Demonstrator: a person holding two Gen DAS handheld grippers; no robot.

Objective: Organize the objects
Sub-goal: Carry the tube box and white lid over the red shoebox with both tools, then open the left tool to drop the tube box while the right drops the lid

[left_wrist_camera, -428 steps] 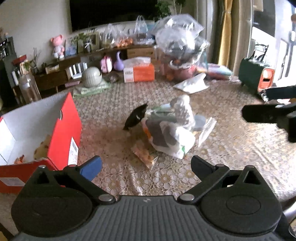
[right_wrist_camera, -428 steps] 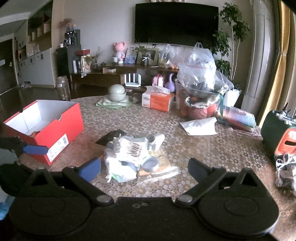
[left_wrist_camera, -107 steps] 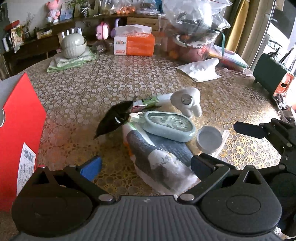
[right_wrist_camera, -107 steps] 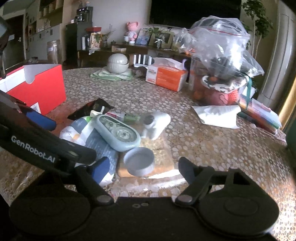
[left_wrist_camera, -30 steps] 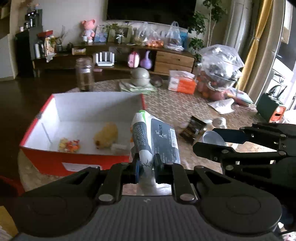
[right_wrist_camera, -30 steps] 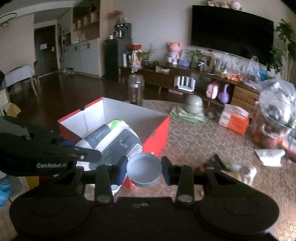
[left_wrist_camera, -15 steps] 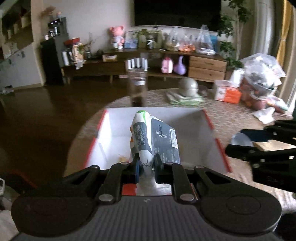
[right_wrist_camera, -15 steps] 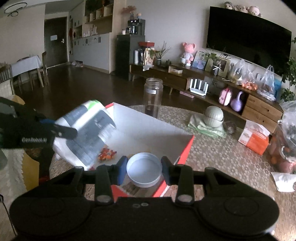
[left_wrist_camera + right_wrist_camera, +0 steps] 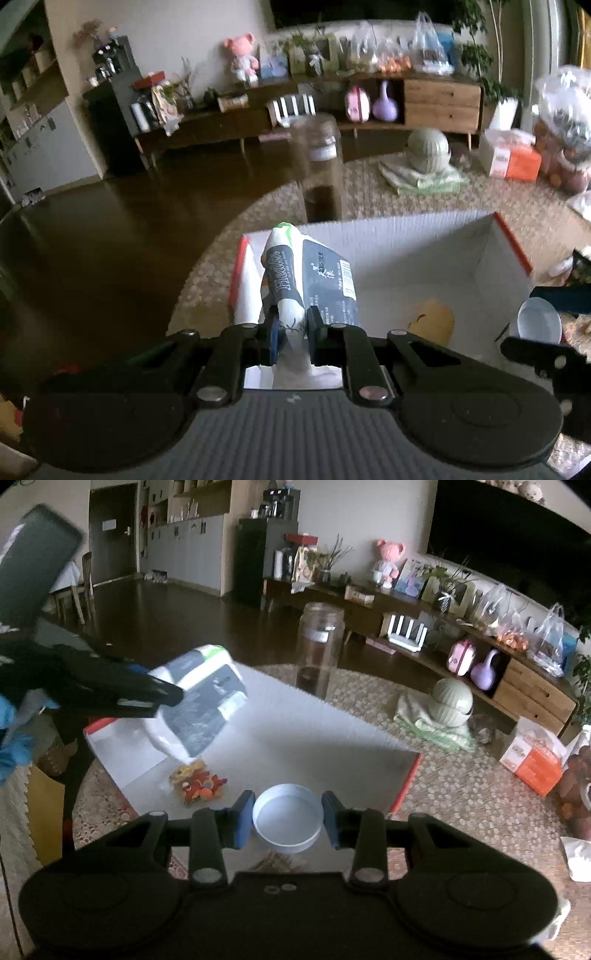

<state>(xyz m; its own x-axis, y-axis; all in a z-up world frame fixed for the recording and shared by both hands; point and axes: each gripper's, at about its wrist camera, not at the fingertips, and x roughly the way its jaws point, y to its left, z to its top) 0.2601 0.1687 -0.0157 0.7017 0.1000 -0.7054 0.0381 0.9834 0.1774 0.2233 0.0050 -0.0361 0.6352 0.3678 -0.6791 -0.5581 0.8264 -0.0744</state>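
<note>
A: Item one, left tool (image 9: 291, 334): we log it clamped tight on the lower end of a white and dark tissue pack (image 9: 312, 284), held above the near left corner of the red shoebox (image 9: 511, 242)

B: Item two, right tool (image 9: 287, 819): we log it clamped on a round white lid (image 9: 287, 821), open side up, over the box's near edge

A: Box contents, as we see them: a colourful sweet packet (image 9: 199, 784) on the white floor and a yellow plush toy (image 9: 432, 319)

B: Worktop (image 9: 461, 797), patterned cloth: a clear glass jar (image 9: 320, 650) stands just behind the box; a green round pot (image 9: 452, 699) on a folded cloth and an orange tissue box (image 9: 535, 758) lie further right
</note>
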